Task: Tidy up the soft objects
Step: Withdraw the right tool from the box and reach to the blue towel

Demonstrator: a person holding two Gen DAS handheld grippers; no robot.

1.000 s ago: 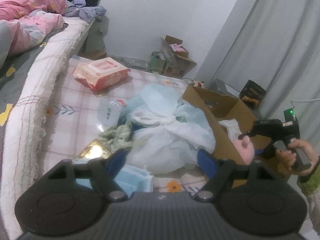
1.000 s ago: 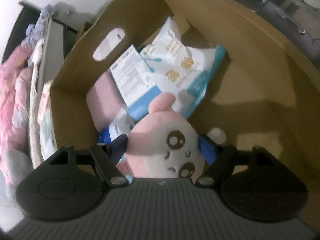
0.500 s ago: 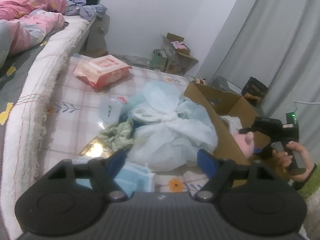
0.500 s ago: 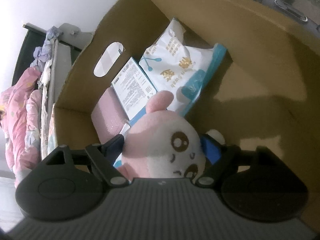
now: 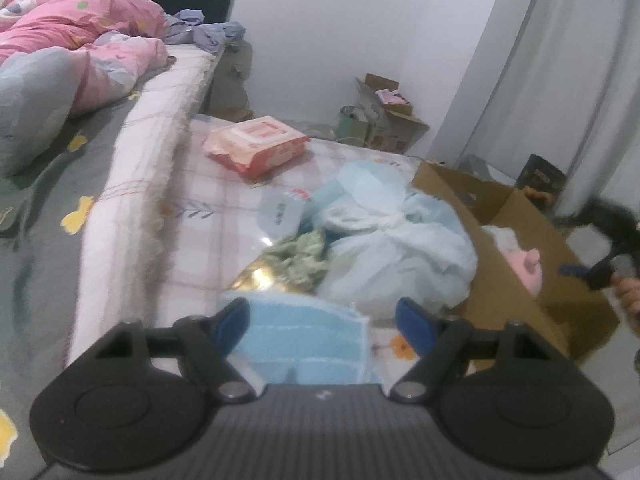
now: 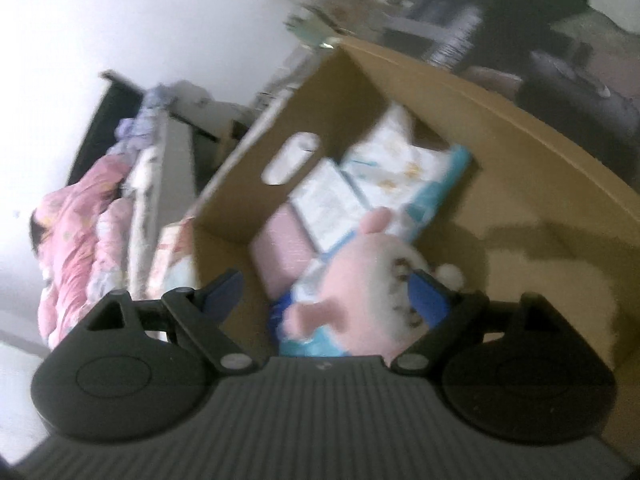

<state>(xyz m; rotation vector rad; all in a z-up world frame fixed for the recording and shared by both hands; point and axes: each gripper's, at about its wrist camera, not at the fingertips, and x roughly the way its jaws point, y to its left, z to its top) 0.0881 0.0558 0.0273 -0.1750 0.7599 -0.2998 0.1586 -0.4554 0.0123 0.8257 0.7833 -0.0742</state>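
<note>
My right gripper point(image 6: 324, 292) was opening, letting the pink plush point(image 6: 360, 280) go; it lay between my fingers inside the cardboard box point(image 6: 520, 152), tissue packs point(image 6: 396, 168) beyond it. My left gripper point(image 5: 322, 320) hung released over the blue towel point(image 5: 300, 336), probably next to grasp.

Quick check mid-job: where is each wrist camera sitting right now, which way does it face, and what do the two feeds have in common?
Left wrist: on the left gripper, low over the checked mat, facing the blue towel, the white cloth pile and the bed; jaws open, and the person's other hand shows at the right edge.
Right wrist: on the right gripper, looking down into the cardboard box; jaws opening, the pink plush toy between them.
Shared: the cardboard box, the pink plush toy and the bed.
</note>
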